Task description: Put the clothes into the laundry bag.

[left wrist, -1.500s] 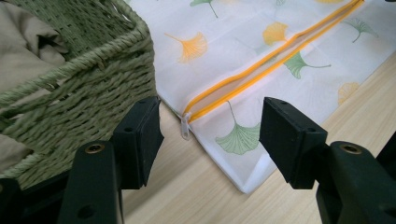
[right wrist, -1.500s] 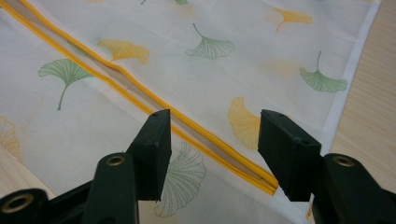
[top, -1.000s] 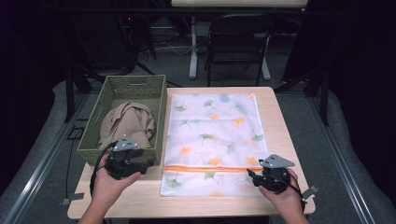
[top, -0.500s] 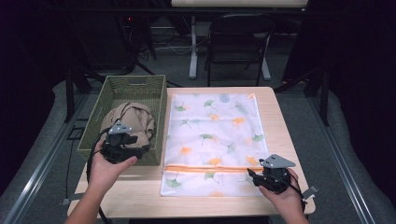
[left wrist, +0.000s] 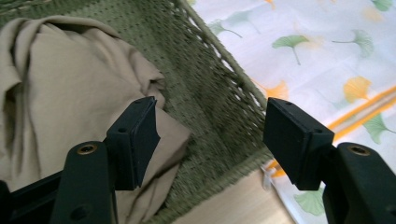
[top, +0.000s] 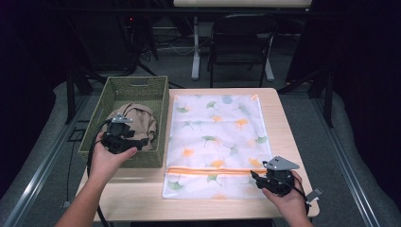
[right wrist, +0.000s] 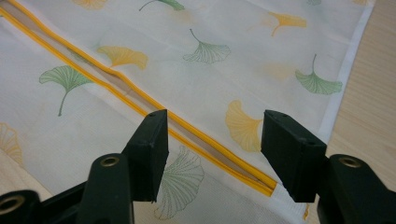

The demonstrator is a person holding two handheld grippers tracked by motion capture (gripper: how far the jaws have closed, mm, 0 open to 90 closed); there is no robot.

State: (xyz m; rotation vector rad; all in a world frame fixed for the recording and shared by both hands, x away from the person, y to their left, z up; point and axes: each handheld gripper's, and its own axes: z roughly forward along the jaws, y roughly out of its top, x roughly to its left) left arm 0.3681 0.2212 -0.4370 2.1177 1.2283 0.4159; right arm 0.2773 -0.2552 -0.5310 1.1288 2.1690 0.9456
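We have the left gripper (top: 124, 135) over the near end of the green woven basket (top: 156, 87), jaws wide apart and empty. In the left gripper view one jaw sits over the crumpled beige cloth (left wrist: 60, 84), the other out past the basket's near right corner, over the white mesh laundry bag with ginkgo-leaf print (left wrist: 317, 51). The cloth lies inside the basket, bunched toward the near half; the far half of the basket floor is bare. The basket wall rises between the jaws, so room on that side is tight.

The right gripper (top: 265, 178) is at the bag's near right corner, jaws apart, gripping nothing. In the right gripper view the jaws straddle the end of the orange zipper strip (right wrist: 140, 100), which runs across the bag near its near edge. The zipper is parted, and we see a slim gap between its two orange edges. The bag's white hem (right wrist: 343, 77) runs just right of the jaws, bare wood beyond it.

The bag lies flat on the light wooden worktop (top: 279, 111), its left edge just beside the basket's right wall; we cannot tell if they touch. A narrow strip of worktop is free right of the bag, a wider one along the near edge. The two grippers are well apart.
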